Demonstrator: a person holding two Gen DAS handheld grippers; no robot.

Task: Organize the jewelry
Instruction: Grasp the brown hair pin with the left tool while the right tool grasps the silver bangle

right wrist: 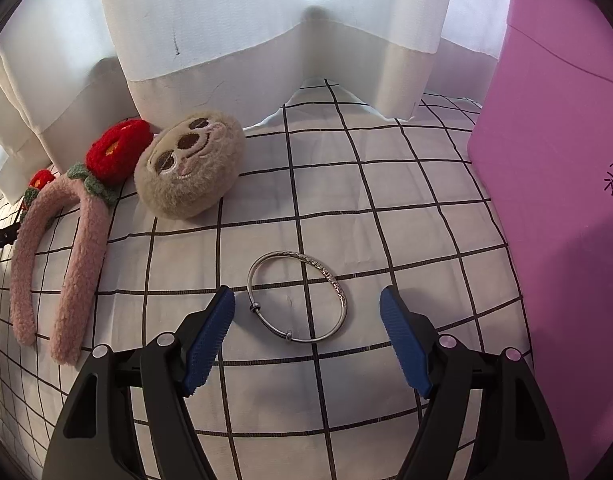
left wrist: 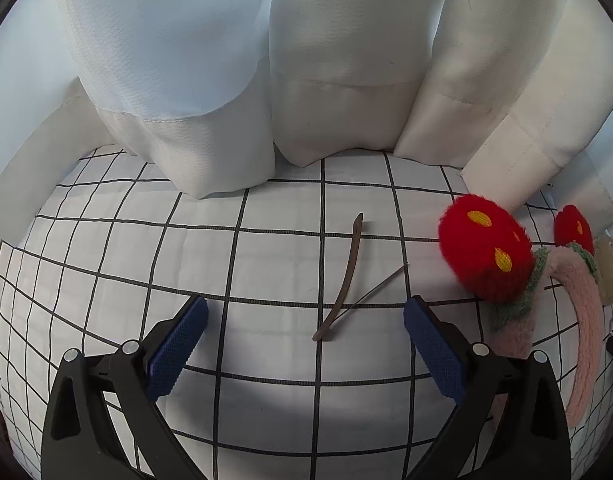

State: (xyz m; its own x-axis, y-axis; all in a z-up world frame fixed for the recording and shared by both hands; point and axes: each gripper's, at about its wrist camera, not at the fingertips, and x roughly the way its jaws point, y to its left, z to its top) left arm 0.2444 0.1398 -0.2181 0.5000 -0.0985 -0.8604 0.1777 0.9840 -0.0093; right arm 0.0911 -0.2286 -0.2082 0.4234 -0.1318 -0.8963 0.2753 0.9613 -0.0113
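A thin curved brown hair stick (left wrist: 340, 280) lies on the white checked cloth (left wrist: 266, 256), just ahead of my left gripper (left wrist: 304, 310), which is open and holds nothing. A silver bangle (right wrist: 297, 298) with small beads lies flat on the cloth (right wrist: 406, 200) in the right wrist view. My right gripper (right wrist: 308, 300) hovers over the bangle, open, its blue pads (right wrist: 210, 344) on either side of the ring and apart from it. A pink fuzzy headband (right wrist: 74, 252) with red knitted flowers (left wrist: 484, 252) lies between the two grippers.
A beige plush face (right wrist: 190, 168) sits at the back beside the headband. White curtains (left wrist: 306, 60) hang down onto the far edge of the cloth. A tall pink box (right wrist: 558, 184) stands close on the right of the bangle.
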